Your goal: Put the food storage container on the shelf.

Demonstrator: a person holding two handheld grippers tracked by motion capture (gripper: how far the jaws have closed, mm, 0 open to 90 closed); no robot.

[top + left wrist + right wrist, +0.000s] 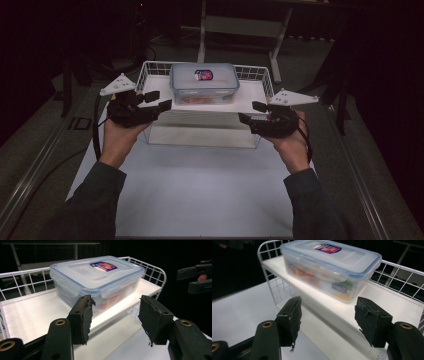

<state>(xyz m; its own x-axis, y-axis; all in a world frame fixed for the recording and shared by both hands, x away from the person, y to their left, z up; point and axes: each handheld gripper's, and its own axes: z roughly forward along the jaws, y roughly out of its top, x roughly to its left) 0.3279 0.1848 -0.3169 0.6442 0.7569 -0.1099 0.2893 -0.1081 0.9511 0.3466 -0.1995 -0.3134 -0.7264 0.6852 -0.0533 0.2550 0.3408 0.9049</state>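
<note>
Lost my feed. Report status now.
Left tool and right tool open, empty. Lidded container on wire shelf, untouched. Nothing in the way.

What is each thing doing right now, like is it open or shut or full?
Plastic food container: lid on, clips down, food packets inside, resting on the shelf.
Wire shelf: upright, holding the container.
Left gripper: jaws open, nothing between them.
Right gripper: jaws open, nothing between them.
</note>
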